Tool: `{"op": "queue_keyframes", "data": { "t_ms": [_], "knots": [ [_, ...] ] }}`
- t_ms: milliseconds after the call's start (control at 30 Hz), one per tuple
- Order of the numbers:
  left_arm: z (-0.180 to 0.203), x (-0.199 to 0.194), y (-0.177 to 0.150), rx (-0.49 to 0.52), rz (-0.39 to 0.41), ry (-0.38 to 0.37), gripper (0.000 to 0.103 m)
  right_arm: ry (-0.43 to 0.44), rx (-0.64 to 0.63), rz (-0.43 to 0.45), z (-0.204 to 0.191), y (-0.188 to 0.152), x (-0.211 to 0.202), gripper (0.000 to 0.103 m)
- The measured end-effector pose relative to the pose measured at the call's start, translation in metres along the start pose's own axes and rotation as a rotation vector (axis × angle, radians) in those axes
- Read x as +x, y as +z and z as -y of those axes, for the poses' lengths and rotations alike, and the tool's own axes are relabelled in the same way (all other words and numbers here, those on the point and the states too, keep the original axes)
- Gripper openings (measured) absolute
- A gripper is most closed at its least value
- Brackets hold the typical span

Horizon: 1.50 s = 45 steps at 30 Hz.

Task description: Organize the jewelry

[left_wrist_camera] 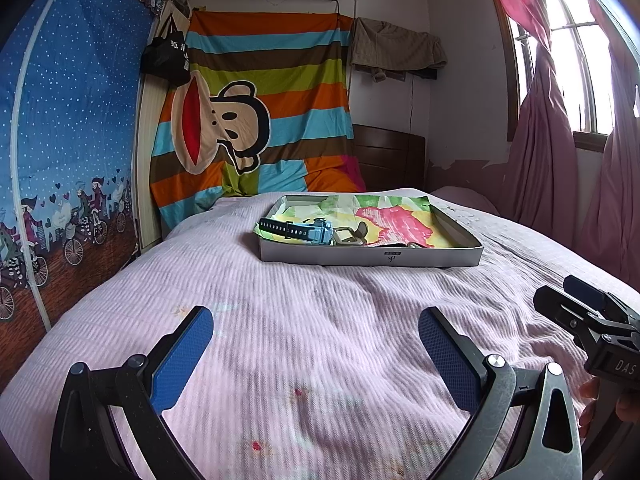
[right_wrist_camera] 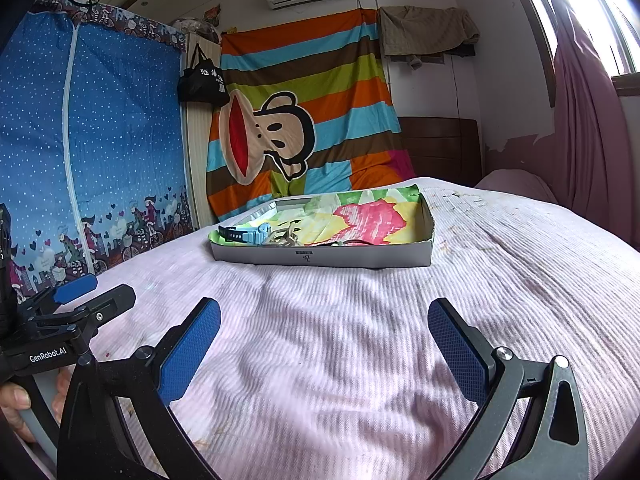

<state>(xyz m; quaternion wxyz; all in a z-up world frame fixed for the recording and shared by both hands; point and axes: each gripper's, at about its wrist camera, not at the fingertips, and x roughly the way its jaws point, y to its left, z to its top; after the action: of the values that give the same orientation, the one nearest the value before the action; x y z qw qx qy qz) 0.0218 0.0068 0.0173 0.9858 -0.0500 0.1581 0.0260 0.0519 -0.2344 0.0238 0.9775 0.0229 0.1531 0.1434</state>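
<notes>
Pale pink ribbed bedspread (left_wrist_camera: 320, 320): covers the bed, lies rumpled and bare directly beneath and between both tools.

Left gripper (left_wrist_camera: 316, 354): blue textured pads (left_wrist_camera: 182, 360) set wide apart, nothing between them; held low over the bedspread, aimed at the tray ahead. Seen from the right wrist view at the far left edge (right_wrist_camera: 86, 294), a hand (right_wrist_camera: 16, 408) wrapped on its handle.

Right gripper (right_wrist_camera: 324, 354): blue pads likewise spread wide, empty; hovering over the bedspread, tray ahead and slightly left. Seen from the left wrist view at the right edge (left_wrist_camera: 576, 308), fingers partly visible below it.

Grey cardboard tray (left_wrist_camera: 370, 258): shallow, lined with paper printed in pink, yellow and green; resting on the bedspread well ahead of both tools, apart from either.

Light blue watch (left_wrist_camera: 298, 230), dark strap: inside the tray, at its left near corner, strap draped onto the left rim.

Olive-tan buckle-like piece (left_wrist_camera: 350, 236): inside the tray, just right of the watch, against the near wall.

Small dark item (left_wrist_camera: 394, 245): inside the tray further right along the near wall; too hidden by the wall to identify.

Striped monkey-print cloth (left_wrist_camera: 256, 120): hung on the far wall beyond the tray.

Pink curtain (left_wrist_camera: 540, 152): at the window, ahead and right.
</notes>
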Motion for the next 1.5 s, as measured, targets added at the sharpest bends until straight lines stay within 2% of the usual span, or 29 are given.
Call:
{"op": "queue_keyframes", "data": {
  "t_ms": [1500],
  "knots": [
    [0.0001, 0.0003, 0.0, 0.003, 0.0, 0.001, 0.103, 0.0, -0.007, 0.005, -0.0019, 0.0042, -0.0002, 0.102]
  ]
}}
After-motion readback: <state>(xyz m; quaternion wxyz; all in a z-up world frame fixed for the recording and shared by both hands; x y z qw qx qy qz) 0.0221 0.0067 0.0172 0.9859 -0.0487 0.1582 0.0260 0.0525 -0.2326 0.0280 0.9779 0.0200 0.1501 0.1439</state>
